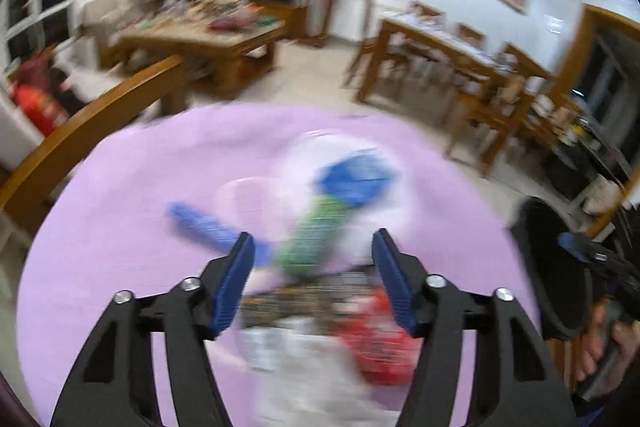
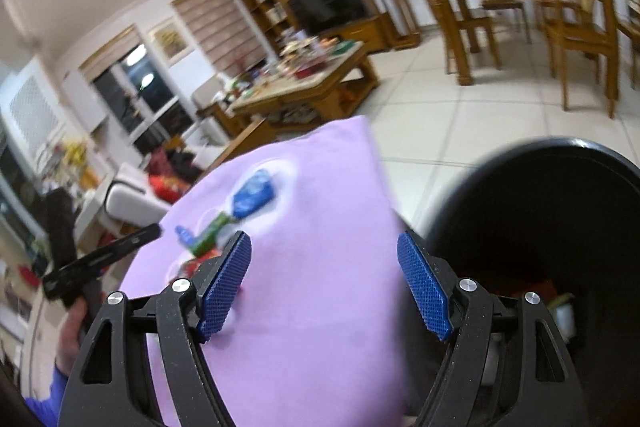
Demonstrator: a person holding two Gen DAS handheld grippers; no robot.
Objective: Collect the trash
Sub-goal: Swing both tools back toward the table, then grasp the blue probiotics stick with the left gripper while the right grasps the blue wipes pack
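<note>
Trash lies in a blurred heap on the purple cloth [image 1: 120, 227]: a blue wrapper [image 1: 352, 179], a green wrapper [image 1: 308, 243], a blue strip [image 1: 200, 223], a red wrapper [image 1: 376, 339] and a white piece [image 1: 280, 343]. My left gripper [image 1: 313, 235] hangs open above the heap, with nothing pressed between its pads. My right gripper [image 2: 323, 237] is open and empty over the cloth's [image 2: 320, 307] right edge, beside the black bin [image 2: 540, 195]. In the right wrist view the blue wrapper [image 2: 254, 193] and green wrapper [image 2: 210, 231] lie further left.
The black bin [image 1: 552, 267] stands right of the cloth, with some litter inside [image 2: 560, 303]. A wooden chair back [image 1: 92, 131] curves along the cloth's far left. A hand [image 2: 74, 327] holds the left tool. Beyond are a cluttered coffee table [image 1: 208, 35] and a dining table [image 1: 440, 43].
</note>
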